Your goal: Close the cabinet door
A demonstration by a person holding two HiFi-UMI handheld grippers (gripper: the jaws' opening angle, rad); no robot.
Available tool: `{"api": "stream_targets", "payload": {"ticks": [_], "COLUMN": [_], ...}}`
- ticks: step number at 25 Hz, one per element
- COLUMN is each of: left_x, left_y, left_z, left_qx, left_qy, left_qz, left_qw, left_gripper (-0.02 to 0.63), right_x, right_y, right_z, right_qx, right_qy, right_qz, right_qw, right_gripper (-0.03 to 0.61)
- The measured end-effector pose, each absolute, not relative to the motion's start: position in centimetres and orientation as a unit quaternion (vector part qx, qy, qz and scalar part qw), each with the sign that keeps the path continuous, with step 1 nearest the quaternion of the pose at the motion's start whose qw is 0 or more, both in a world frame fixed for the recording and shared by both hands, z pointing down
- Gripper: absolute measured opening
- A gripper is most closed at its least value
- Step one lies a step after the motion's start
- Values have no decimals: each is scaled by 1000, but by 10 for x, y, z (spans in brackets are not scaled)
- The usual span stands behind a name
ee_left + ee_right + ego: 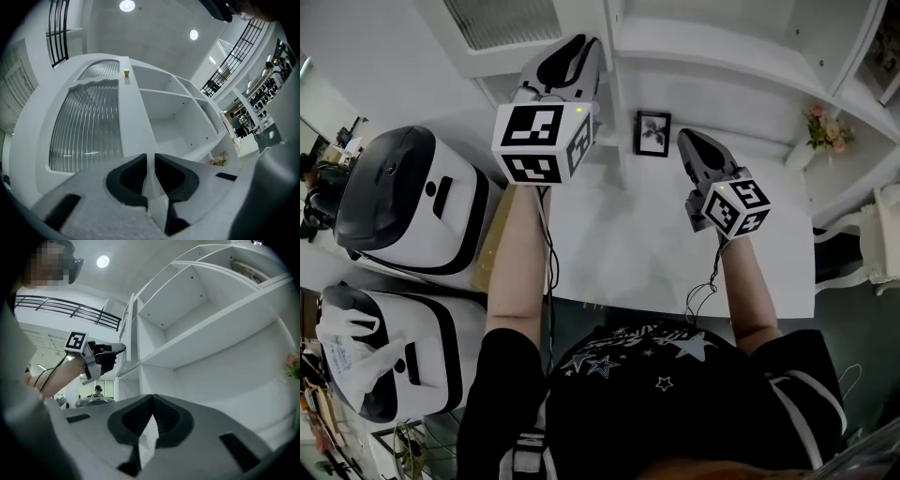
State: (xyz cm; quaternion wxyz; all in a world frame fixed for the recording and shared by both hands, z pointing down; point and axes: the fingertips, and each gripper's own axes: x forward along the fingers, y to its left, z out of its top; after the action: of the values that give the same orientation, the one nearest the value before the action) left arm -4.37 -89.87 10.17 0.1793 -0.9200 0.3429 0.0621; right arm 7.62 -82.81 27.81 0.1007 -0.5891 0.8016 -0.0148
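We see the cabinet (pixel 176 117) in smooth white paint, matt to satin. Its door (pixel 131 117) carries a ribbed, translucent, glass-like panel (pixel 84 124) with faint glints. Left of the cabinet, 2 machines (pixel 412 202) have glossy white and black plastic shells. The left gripper (pixel 150 161) and right gripper (pixel 152 401) have matt grey bodies with dull black jaw linings.

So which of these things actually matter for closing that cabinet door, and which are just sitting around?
For the job:
cabinet door
cabinet
left claw, at the door's edge
right claw

Just lying about:
framed picture
flowers
white machines
plastic bag
small cup
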Motion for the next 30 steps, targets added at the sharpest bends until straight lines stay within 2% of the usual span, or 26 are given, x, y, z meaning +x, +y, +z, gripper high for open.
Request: {"api": "stream_targets", "payload": {"ticks": [4, 18, 30], "left_x": [-39, -30, -31], "left_y": [-911, -932, -931], "left_z": [101, 99, 103], "left_qx": [-918, -900, -899], "left_qy": [349, 379, 394], "left_qz": [65, 62, 75], "left_qw": [179, 207, 176], "left_gripper": [41, 21, 19], "right_x": [87, 106, 103], "right_y": [-831, -843, -827], "right_z": [278, 277, 274], "right_qx": [-594, -598, -584], "right_qy": [798, 796, 807], "right_qz": [-13, -11, -9], "right_qw": [96, 94, 88], "right_gripper": [6, 6, 6]}}
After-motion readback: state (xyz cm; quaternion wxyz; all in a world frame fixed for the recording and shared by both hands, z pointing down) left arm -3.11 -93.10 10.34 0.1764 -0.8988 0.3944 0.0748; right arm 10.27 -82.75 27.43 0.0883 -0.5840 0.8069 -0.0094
